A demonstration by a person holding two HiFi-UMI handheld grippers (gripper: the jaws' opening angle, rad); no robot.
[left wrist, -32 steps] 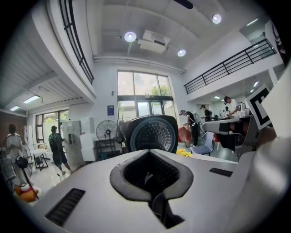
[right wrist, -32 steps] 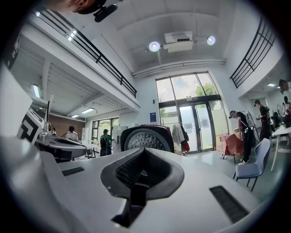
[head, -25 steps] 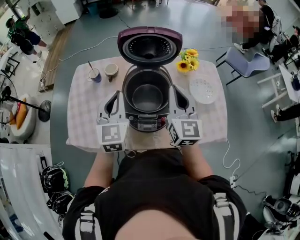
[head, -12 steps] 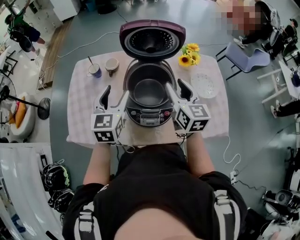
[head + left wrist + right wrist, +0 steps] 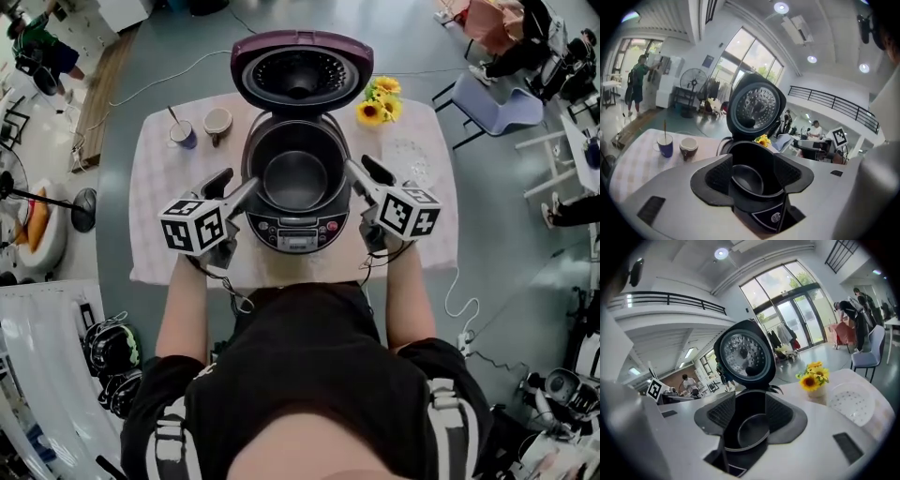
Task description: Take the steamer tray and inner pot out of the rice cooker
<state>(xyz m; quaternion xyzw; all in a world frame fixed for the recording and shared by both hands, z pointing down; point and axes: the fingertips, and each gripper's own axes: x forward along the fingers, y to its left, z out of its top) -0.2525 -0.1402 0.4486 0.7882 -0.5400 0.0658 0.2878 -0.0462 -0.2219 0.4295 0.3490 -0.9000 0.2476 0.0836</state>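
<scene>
The rice cooker stands open at the table's middle, its purple lid raised. The dark inner pot sits inside it. The white steamer tray lies on the cloth to the right of the cooker. My left gripper hovers at the cooker's front left and my right gripper at its front right. Both have just been opening, and both are open and hold nothing. The left gripper view frames the pot beyond the spread jaws. The right gripper view shows the pot and the tray.
A blue cup with a stick in it and a brown cup stand at the back left. Sunflowers stand at the back right. A chair and people are beyond the table, and cables run across the floor.
Both grippers have come down and back toward the cooker's front corners and rolled outward, so their marker cubes now tilt apart. The cooker, pot and tray have not moved.
</scene>
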